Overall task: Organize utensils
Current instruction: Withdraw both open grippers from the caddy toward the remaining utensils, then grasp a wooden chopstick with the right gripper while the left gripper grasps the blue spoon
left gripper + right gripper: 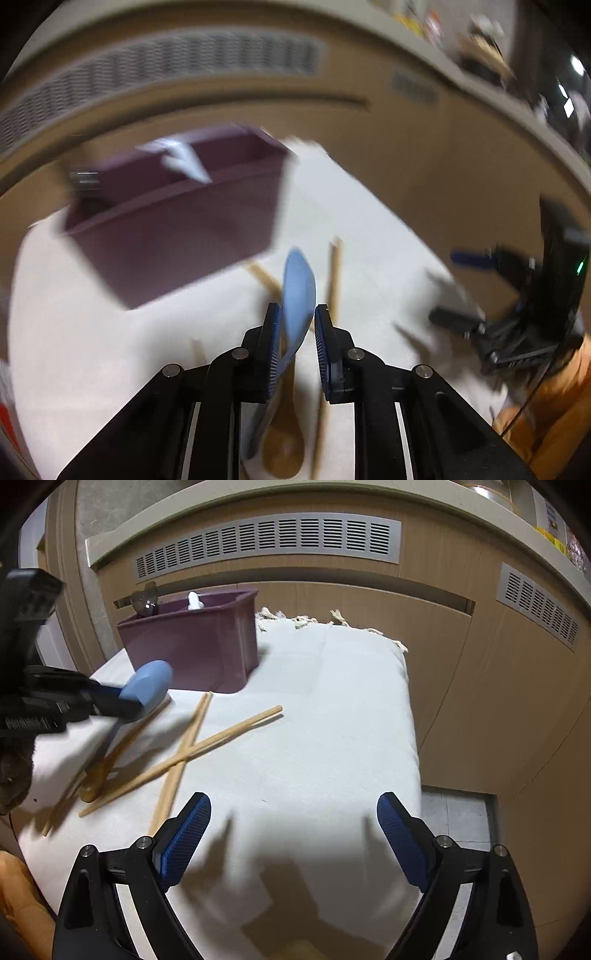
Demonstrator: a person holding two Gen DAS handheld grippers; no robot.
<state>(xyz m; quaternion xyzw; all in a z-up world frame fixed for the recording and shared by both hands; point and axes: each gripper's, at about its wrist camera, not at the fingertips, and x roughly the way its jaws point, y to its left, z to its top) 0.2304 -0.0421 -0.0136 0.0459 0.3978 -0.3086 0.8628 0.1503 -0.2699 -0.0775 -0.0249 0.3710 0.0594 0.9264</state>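
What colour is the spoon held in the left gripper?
Light blue spoon in the left gripper; clearest in the right wrist view.

No text, label, brand or number can actually be read anywhere here. A yellow package (550, 535) on the upper ledge at the far right of the right wrist view seems to be printed with something, but it's too small and warped to be made out. Some colourful items (417, 22) are seen on the ledge in the left wrist view too, smeared by blur, so nothing legible is given there either.
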